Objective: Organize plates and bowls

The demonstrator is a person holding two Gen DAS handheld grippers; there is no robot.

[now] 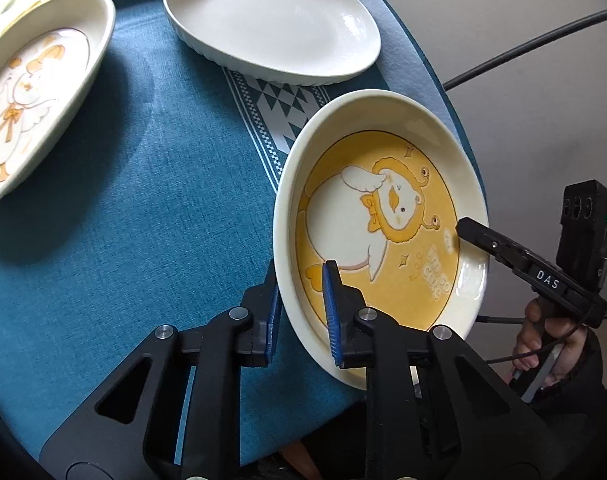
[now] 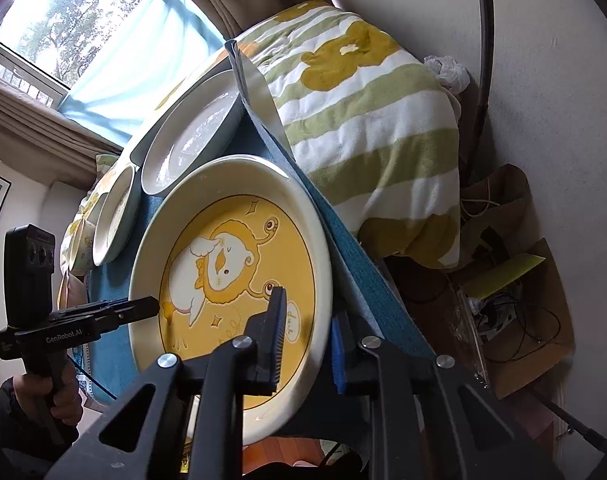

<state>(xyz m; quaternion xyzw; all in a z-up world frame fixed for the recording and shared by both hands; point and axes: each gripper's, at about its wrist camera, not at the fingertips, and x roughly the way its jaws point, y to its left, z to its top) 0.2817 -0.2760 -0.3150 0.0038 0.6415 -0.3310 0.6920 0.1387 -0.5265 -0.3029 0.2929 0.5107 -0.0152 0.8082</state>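
My left gripper and right gripper are each clamped on opposite rims of the yellow duck plate, at the table's near edge. White oval dish and second duck plate sit beyond.

Legible markings noted. "DAS" in white letters on the black finger of the right claw, seen from the left wrist. "GenRobot.AI" in white on the side of the left claw, seen from the right wrist. On the yellow duck plate, a small speech bubble reads "duck"; other lettering there unreadable.
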